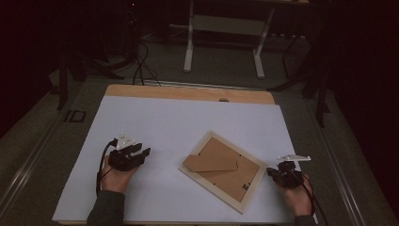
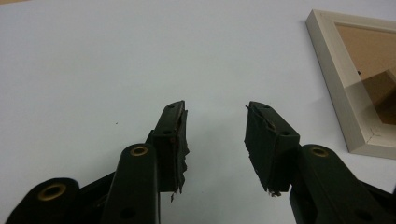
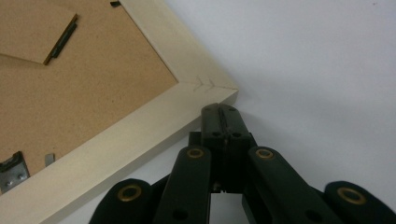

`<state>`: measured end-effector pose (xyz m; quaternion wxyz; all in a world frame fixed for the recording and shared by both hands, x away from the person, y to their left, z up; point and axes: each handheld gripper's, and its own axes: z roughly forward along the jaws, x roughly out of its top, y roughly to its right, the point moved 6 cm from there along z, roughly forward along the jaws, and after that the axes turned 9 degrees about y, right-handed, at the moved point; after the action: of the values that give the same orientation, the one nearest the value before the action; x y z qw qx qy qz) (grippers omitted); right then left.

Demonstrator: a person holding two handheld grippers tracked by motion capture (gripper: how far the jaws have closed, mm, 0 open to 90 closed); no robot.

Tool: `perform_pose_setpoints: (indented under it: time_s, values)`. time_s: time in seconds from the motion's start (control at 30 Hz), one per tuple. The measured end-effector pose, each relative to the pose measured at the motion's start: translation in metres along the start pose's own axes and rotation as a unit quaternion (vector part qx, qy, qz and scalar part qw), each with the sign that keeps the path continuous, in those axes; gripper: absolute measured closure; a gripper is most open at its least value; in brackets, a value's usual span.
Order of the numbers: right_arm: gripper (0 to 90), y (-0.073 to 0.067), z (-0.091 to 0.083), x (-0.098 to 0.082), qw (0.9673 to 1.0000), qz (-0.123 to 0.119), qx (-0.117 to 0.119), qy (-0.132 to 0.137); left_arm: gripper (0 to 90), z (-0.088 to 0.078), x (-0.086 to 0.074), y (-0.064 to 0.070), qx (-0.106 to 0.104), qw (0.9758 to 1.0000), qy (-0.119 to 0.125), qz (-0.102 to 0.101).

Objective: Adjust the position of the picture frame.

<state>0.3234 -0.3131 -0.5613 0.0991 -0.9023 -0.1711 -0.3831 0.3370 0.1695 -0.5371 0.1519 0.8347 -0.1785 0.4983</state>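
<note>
Picture frame (image 1: 221,170) lay face down on the white worktop (image 1: 188,122), right of centre and toward the near edge. Turned askew, corners aimed roughly far, near, left and right; long axis ran from far left to near right. Pale wooden border (image 3: 154,126) around a brown fibreboard back (image 1: 230,181). Brown easel stand (image 1: 210,162) folded flat across the back, pointing left. Small metal clips (image 3: 10,171) seen at the inner edge of the border in the right gripper view. No brand, label or readable writing on the frame; only a faint pair of chevron marks (image 3: 205,83) pressed into the corner joint.

Right gripper (image 1: 271,172) held at the frame's right corner, jaws pressed together with nothing between them, tips just beside that corner; touching or not, cannot tell. Right hand (image 1: 297,197) behind it near the worktop's near right edge, cable trailing off.

Left gripper (image 1: 146,153) well apart from the frame, over bare white surface on the left, aimed right toward it. Jaws spread about halfway, nothing between them. Frame's near left border visible at the right edge of the left gripper view. Left hand (image 1: 115,176) and dark sleeve entering from the near edge.

Beyond the worktop: strip of bare wood (image 1: 188,92) along the far edge, grey carpeted floor, white legs of another table (image 1: 189,47), dark cables. Nothing stood between either gripper and the frame.
</note>
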Motion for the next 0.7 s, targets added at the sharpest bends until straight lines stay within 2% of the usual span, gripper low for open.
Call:
perform_pose_setpoints:
  time_s: [0.2, 0.4, 0.53, 0.7]
  values:
    - [90.0, -0.003, 0.002, -0.004, 0.9999, -0.005, 0.001, -0.015, 59.2, -0.001, 0.000, -0.001, 0.001, 1.0000, 0.002, 0.000]
    - [90.0, -0.003, 0.002, -0.004, 0.9999, -0.003, 0.000, -0.016, 59.7, 0.000, 0.000, 0.001, -0.001, 1.0000, -0.002, 0.004]
    - [90.0, -0.006, 0.001, -0.005, 0.9998, -0.004, -0.001, -0.018, 59.9, 0.003, -0.002, 0.005, -0.005, 0.9998, -0.011, 0.013]
    - [90.0, -0.008, 0.001, -0.005, 0.9997, -0.007, 0.006, -0.021, 66.4, 0.004, -0.003, 0.011, -0.023, 0.9994, -0.018, 0.020]
